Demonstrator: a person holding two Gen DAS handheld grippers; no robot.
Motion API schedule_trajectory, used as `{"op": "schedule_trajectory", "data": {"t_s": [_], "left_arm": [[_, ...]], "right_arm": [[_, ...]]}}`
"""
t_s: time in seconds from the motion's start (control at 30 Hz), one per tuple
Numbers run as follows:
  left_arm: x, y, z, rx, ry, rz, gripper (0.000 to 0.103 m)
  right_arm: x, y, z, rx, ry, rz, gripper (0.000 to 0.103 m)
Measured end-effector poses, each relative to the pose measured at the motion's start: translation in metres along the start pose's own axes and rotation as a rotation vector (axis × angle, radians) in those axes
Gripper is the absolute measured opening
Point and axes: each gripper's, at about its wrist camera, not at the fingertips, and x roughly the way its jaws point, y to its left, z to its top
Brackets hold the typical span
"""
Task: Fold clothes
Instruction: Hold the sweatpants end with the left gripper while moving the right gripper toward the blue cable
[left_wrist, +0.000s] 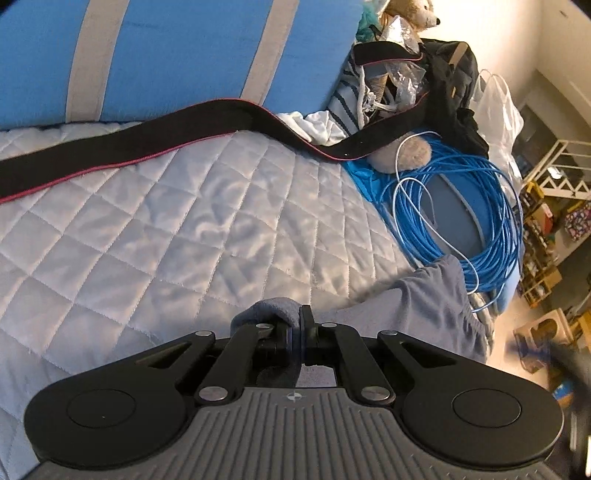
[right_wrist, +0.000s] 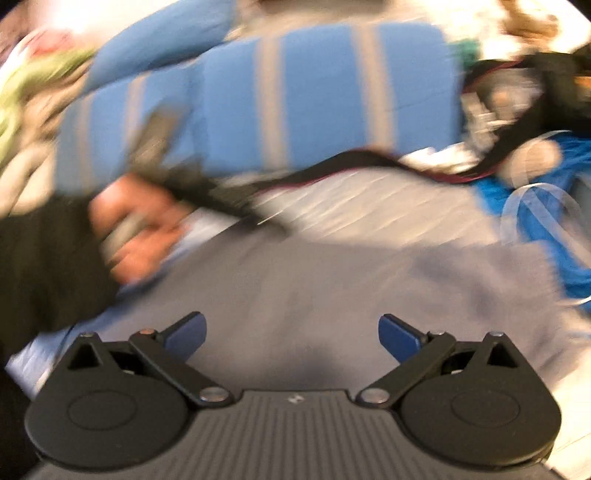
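There is 1 grey-blue garment (left_wrist: 424, 306) on the bed (left_wrist: 166, 229), lying along the near right part of the quilted white cover, with an elastic edge bunched at its right end. My left gripper (left_wrist: 300, 325) has its jaws closed on a fold of that cloth at the near edge. In the right wrist view, which is blurred, the same garment (right_wrist: 332, 288) spreads wide just beyond my right gripper (right_wrist: 291, 334), whose jaws stand wide open with nothing between them.

Farther off, 1 long black strap with a pink edge (left_wrist: 155, 136) runs across the cover from the left to the far right. Behind it lies 1 blue cushion with pale stripes (left_wrist: 177, 55). To the right, 1 coil of blue cable (left_wrist: 461, 221) sits at the side of the bed, with 1 thin white cord (left_wrist: 402, 192) looped over it. At the far right corner there is a heap of bags and clothing, and 1 plush toy (left_wrist: 417, 14) sits on top. In the right wrist view, my hand (right_wrist: 136, 229) in a dark sleeve (right_wrist: 44, 266) shows at the left, blurred.
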Motion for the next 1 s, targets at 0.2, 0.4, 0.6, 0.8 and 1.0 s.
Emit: {"op": "schedule_trajectory", "data": {"t_s": [0.2, 0.4, 0.6, 0.8, 1.0], "left_arm": [[0.005, 0.000, -0.002, 0.009, -0.002, 0.016, 0.004], [0.008, 0.004, -0.003, -0.011, 0.001, 0.012, 0.004], [0.011, 0.006, -0.004, -0.019, 0.007, 0.017, 0.004], [0.011, 0.012, -0.005, -0.050, -0.005, 0.012, 0.004], [0.012, 0.012, -0.004, -0.056, 0.004, 0.017, 0.004]], "right_arm": [[0.024, -0.106, 0.045, 0.089, -0.074, -0.201, 0.098], [0.072, -0.173, 0.047, 0.295, 0.021, -0.244, 0.081], [0.092, -0.193, 0.037, 0.463, 0.075, -0.139, 0.030], [0.090, -0.205, 0.036, 0.522, 0.064, -0.184, 0.013], [0.084, -0.211, 0.033, 0.497, 0.062, -0.243, 0.006]]}}
